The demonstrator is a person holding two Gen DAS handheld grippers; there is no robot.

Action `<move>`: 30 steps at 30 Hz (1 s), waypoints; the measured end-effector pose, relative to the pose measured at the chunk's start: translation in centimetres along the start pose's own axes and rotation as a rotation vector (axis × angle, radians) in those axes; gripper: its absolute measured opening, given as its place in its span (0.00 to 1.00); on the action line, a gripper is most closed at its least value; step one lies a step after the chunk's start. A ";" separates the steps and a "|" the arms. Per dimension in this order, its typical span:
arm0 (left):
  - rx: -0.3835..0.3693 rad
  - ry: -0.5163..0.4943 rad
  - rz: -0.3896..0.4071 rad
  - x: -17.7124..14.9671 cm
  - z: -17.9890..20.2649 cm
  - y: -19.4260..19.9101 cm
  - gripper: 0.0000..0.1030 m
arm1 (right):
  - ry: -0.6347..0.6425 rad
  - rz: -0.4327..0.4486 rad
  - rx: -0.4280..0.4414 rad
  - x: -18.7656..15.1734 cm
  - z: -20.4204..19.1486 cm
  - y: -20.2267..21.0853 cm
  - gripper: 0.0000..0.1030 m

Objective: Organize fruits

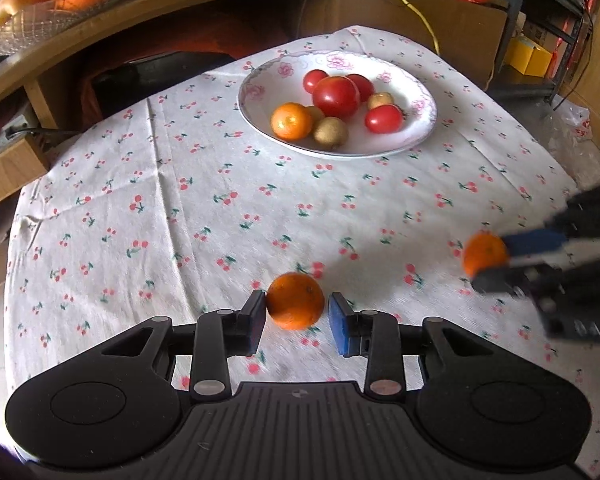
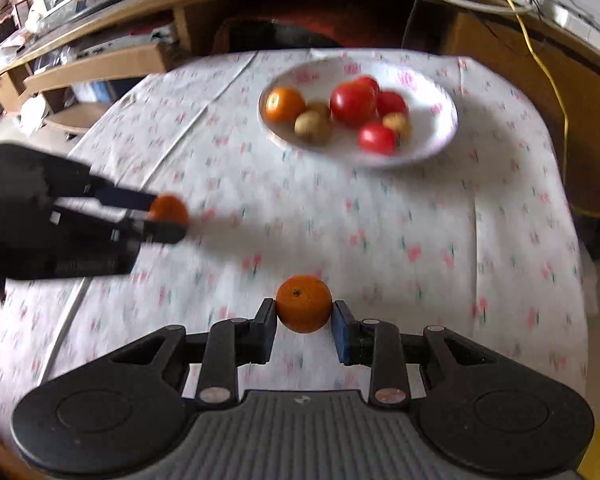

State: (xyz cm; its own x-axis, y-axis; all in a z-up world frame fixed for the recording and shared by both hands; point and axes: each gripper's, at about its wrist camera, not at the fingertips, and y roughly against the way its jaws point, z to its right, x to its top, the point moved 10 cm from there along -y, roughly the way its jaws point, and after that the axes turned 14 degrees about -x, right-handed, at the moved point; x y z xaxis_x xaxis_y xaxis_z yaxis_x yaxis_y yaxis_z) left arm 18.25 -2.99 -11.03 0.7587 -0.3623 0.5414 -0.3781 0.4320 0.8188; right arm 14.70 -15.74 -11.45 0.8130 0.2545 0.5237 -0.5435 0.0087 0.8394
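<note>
1. Table (image 1: 220,208), cherry-print cloth; plate (image 1: 416,136) at far side holds tomatoes, kiwis, one orange.
2. Right gripper (image 2: 304,322): jaws closed on an orange (image 2: 304,308), lifted. Carry level to the plate's bare near edge.
3. Left gripper (image 1: 296,320): left pad touches second orange (image 1: 295,300), right pad just clear. Close fully before lifting.

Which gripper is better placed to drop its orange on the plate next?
Right. The right gripper pinches its orange on both sides; the left gripper shows a gap beside its orange. Both face the plate.
</note>
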 end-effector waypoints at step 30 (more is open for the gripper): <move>0.033 -0.002 -0.014 0.1 -0.1 -1.3 0.68 | 0.075 0.019 0.025 -0.5 -1.2 -0.6 0.43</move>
State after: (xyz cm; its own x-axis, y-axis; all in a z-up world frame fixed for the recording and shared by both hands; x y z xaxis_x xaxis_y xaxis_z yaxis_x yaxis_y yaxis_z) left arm 18.84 -3.50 -12.05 0.7627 -0.3700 0.5305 -0.3848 0.3997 0.8320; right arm 14.41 -14.71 -12.39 0.7842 0.3258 0.5281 -0.5526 -0.0205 0.8332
